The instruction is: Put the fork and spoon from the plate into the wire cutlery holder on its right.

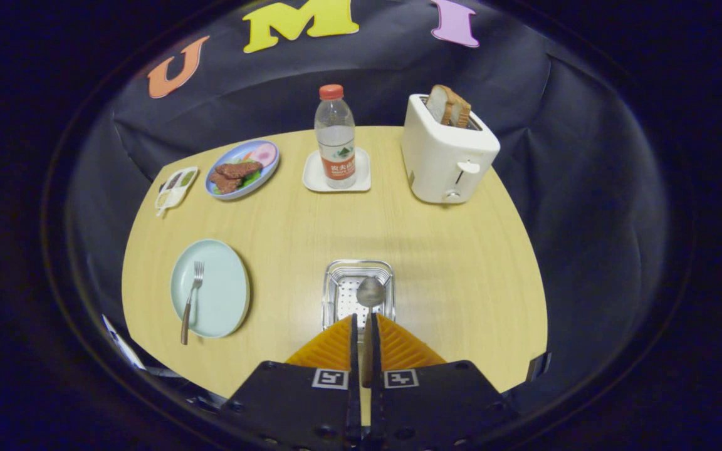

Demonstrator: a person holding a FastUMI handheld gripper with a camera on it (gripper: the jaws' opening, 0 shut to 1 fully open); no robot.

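Hand-held gripper point(365, 338) clamped on spoon point(370, 294) by its handle, both fingers pressed to it, bowl poised over wire cutlery holder point(336, 282) on desk point(449, 250). Left of holder: pale green plate point(223, 294) carrying fork point(190, 300), handle overhanging the rim. Beyond holder: water bottle point(335, 138) on a white coaster point(314, 178), toaster point(445, 150) with bread to its right, food plate point(243, 169) and small divided tray point(175, 186) to its left.
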